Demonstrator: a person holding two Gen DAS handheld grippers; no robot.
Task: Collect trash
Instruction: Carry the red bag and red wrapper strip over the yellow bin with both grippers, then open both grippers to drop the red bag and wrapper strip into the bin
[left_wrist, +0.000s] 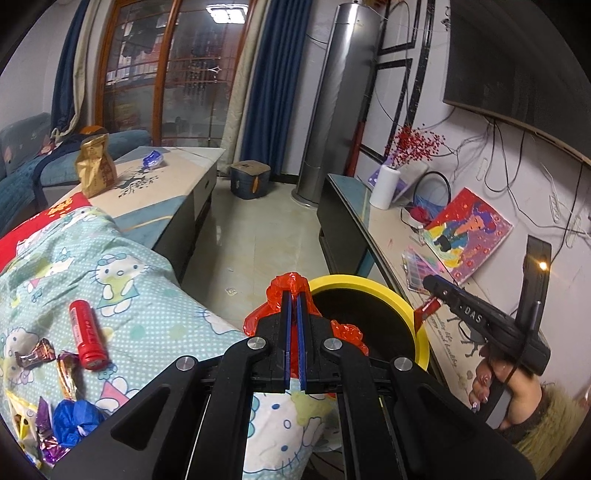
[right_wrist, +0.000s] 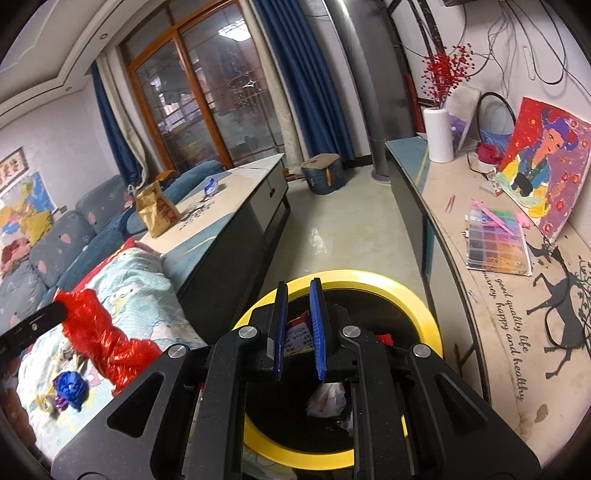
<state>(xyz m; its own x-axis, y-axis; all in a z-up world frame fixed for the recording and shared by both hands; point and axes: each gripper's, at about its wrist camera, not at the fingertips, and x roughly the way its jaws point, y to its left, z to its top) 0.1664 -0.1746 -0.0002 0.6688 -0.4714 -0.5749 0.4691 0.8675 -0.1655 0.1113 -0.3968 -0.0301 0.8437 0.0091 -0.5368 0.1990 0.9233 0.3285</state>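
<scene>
Two grippers up: my left gripper (left_wrist: 294, 295) pinches crinkly red plastic wrap (left_wrist: 291, 284) beside the yellow-rimmed black bin (left_wrist: 369, 286), ready to drop. Right gripper (right_wrist: 299, 295) hangs part-open w/ nothing gripped, over the bin.

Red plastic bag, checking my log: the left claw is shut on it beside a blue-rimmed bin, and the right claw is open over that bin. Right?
Not quite. The bin's rim is yellow, not blue, as the right wrist view shows. The left claw is indeed shut on the red plastic bag, and the right claw is open over the bin.

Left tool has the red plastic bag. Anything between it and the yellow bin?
Nothing visible. The left tool holds the red plastic bag right beside the yellow bin, whose mouth is open; the right tool hovers over it, open.
</scene>
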